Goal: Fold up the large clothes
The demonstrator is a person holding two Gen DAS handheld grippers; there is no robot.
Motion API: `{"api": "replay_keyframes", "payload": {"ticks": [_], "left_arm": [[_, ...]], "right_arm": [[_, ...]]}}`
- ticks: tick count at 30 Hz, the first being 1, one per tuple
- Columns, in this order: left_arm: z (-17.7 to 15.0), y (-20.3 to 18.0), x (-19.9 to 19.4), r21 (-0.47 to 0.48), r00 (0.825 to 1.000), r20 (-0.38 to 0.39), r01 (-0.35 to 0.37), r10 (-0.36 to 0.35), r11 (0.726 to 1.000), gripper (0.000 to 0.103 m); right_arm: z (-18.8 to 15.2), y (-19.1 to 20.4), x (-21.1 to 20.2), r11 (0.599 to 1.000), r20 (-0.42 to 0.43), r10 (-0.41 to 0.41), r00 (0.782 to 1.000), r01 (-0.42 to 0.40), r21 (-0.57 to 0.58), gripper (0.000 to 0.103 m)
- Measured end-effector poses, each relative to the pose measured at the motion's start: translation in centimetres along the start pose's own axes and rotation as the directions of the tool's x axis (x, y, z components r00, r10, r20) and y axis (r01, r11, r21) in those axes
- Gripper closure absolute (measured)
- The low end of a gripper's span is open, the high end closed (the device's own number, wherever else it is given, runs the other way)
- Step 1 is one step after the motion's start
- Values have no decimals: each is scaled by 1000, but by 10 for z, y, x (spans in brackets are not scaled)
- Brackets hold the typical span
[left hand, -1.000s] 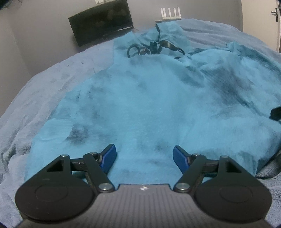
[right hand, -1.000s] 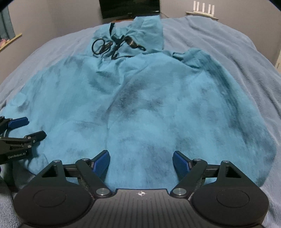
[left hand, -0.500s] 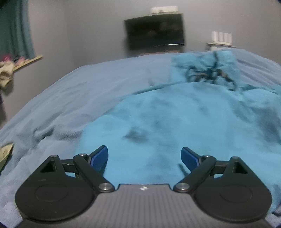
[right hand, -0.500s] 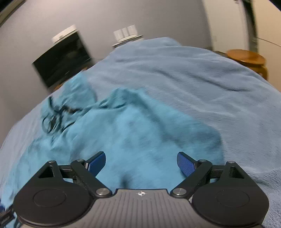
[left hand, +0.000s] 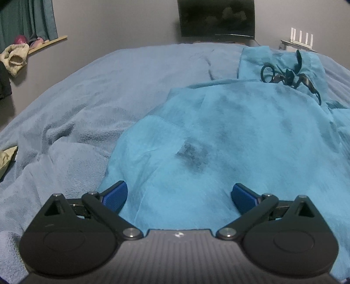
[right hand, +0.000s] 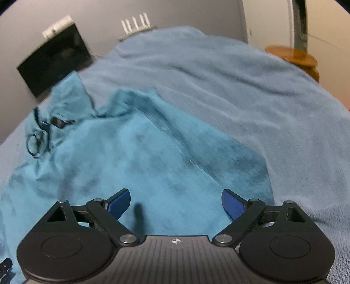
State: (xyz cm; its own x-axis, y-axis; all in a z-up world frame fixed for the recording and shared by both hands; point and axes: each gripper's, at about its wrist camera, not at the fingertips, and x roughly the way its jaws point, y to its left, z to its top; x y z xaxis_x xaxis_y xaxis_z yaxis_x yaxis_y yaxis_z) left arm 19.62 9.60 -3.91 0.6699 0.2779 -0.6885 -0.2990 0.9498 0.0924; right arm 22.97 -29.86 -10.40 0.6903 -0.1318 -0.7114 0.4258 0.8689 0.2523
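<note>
Both grippers, left and right, hover spread wide over the near hem of the hoodie, apparently ready to pinch it.

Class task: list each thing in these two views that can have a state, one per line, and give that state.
Left gripper: open, holding nothing, over the garment's left edge.
Right gripper: open, holding nothing, over the garment's right side.
Blue hooded garment: spread out on the bed, wrinkled, not yet folded.
Black drawstrings: loose, tangled at the hood.
Bed blanket: rumpled.
TV screen: dark.
</note>
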Motion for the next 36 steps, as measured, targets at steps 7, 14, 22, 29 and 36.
{"api": "replay_keyframes", "payload": {"ticks": [7, 14, 22, 29, 36], "left_arm": [[10, -10, -20, 37, 987, 158, -10, 4, 999, 0], [14, -29, -9, 139, 986, 152, 53, -74, 989, 0], [29, -5, 42, 30, 999, 5, 41, -41, 999, 0], [44, -7, 31, 16, 986, 92, 136, -137, 991, 0], [71, -39, 55, 108, 995, 92, 26, -36, 994, 0]], "right_arm": [[0, 37, -31, 978, 222, 143, 965, -103, -181, 4], [-12, 95, -7, 878, 166, 301, 939, -205, -433, 2], [-22, 118, 62, 852, -61, 179, 982, -186, -490, 0], [-1, 114, 46, 884, 66, 359, 931, -316, -345, 1], [-9, 123, 88, 914, 28, 278, 960, -256, -315, 0]]}}
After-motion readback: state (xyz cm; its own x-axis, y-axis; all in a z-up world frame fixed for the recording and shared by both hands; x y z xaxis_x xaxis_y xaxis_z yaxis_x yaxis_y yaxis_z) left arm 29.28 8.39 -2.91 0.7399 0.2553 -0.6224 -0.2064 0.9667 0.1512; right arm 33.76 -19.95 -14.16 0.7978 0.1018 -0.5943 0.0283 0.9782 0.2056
